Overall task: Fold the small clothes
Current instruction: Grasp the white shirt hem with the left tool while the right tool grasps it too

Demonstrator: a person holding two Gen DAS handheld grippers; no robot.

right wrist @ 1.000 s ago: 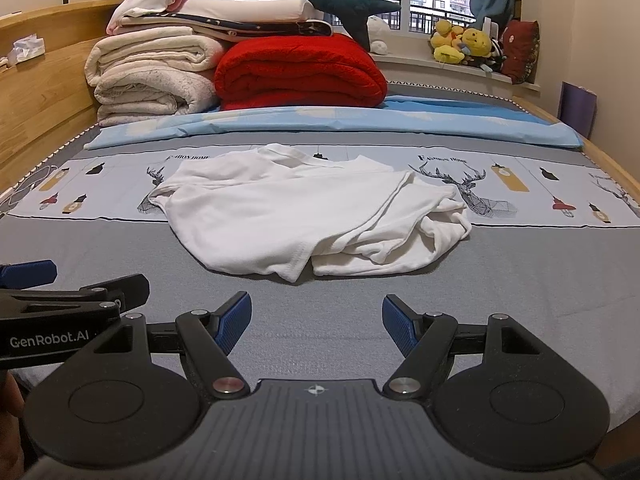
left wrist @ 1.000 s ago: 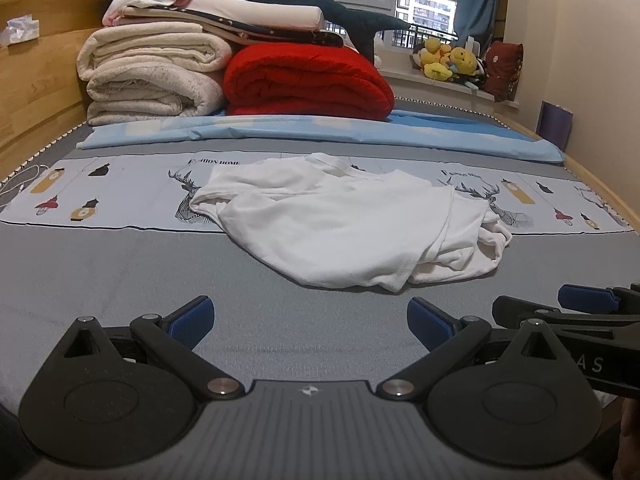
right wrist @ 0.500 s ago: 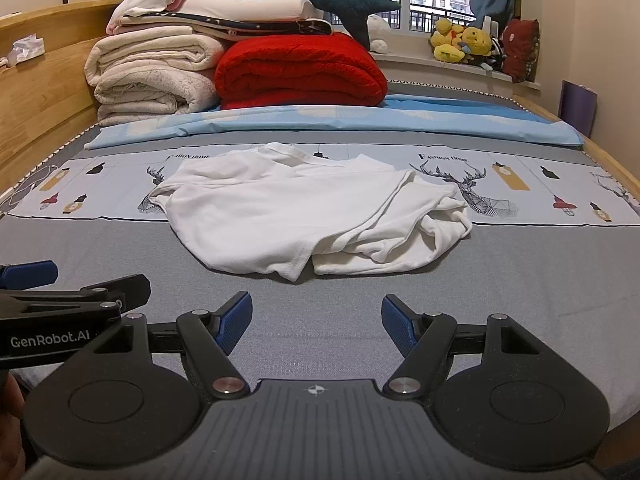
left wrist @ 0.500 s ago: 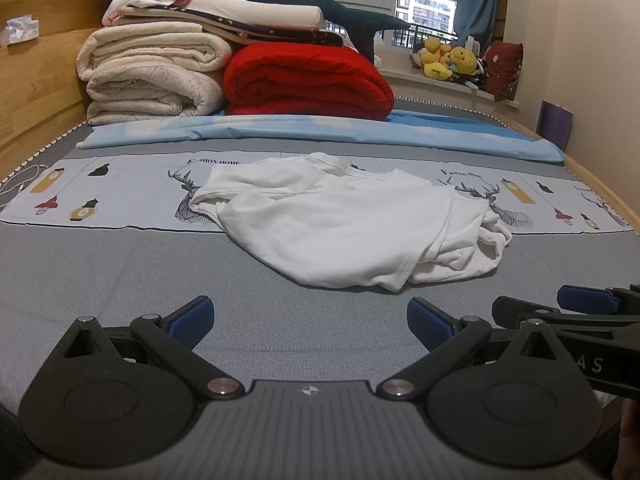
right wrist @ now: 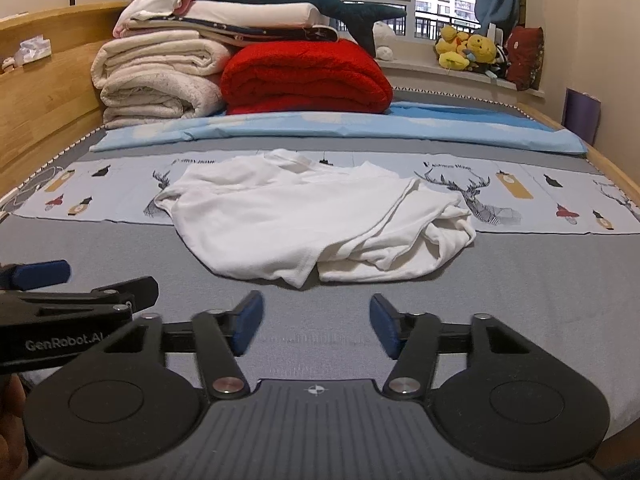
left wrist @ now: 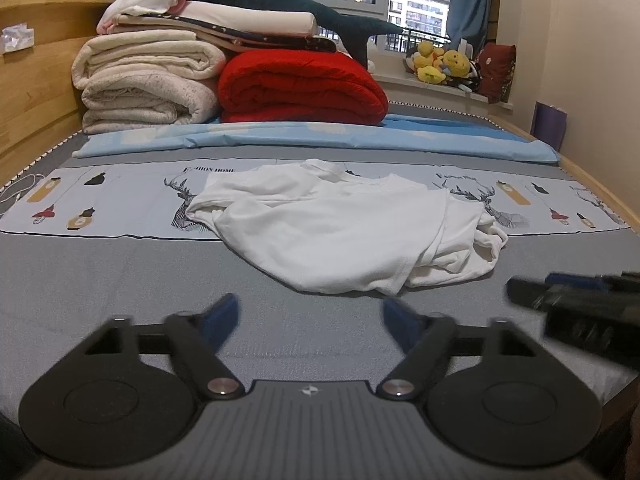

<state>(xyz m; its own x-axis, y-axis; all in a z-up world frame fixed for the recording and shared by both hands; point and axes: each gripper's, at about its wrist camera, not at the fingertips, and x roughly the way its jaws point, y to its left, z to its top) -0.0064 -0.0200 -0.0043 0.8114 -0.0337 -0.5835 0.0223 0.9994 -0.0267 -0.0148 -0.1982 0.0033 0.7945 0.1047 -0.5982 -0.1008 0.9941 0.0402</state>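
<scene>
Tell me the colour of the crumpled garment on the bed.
Plain white crumpled cotton garment; clearest in the right wrist view.

White garment (left wrist: 344, 224) on grey bed (left wrist: 100, 280); red blanket (left wrist: 300, 88).

the white garment (left wrist: 344, 232) is thin, soft, matt cloth, creased and rumpled. it lies on a grey bed cover (left wrist: 100, 280) of fine woven fabric. far behind, the red blanket (left wrist: 300, 88) looks thick and fleecy, the cream blankets (left wrist: 148, 84) nubbly. the headboard (left wrist: 36, 92) on the left is smooth pale wood. the left gripper (left wrist: 312, 316) is matt black plastic with shiny metal pivots.
</scene>
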